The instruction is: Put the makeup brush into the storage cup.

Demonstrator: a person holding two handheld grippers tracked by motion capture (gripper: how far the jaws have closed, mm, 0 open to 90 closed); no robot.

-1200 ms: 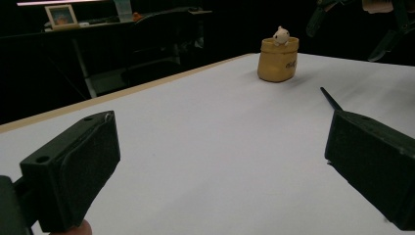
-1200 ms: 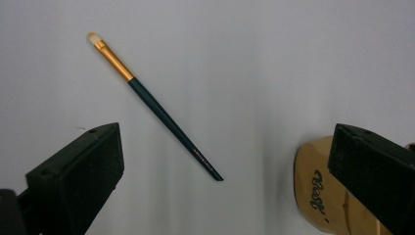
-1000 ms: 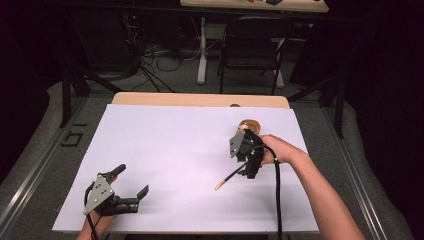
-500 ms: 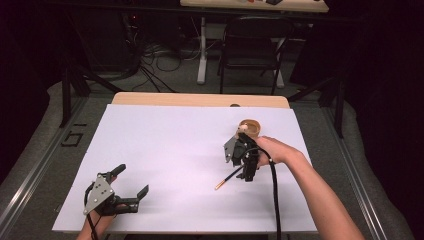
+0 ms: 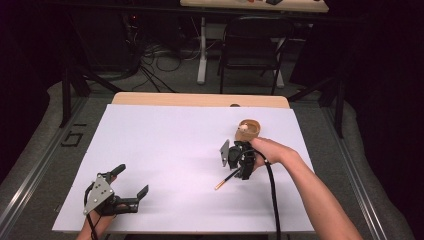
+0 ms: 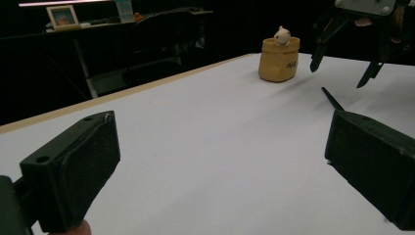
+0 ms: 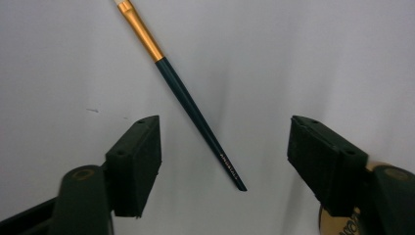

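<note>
- A slim paintbrush with a dark teal handle and a gold metal ferrule (image 7: 188,103) lies flat on the white table top (image 5: 165,150), right of the table's middle and just nearer the person than the small tan pot.
- In the high view the brush (image 5: 226,179) runs on a diagonal: the ferrule end points toward the person and to the left, the tapered handle tip points back toward the pot.
- The small round tan pot (image 6: 279,59) stands upright at the far right of the sheet, with a little cream-coloured figure (image 6: 282,35) poking out of its top.
- The right gripper (image 5: 239,161) hangs over the handle end of the brush, aimed down at the table; its jaws are spread wide, one on each side of the handle, apart from it and holding nothing.
- The person's right hand (image 5: 267,150) grips it with the forearm stretched in from the lower right.
- The left gripper (image 5: 131,190) rests low at the near left corner, well apart from the brush, jaws gaping and empty, pointing across the table toward the pot.
</note>
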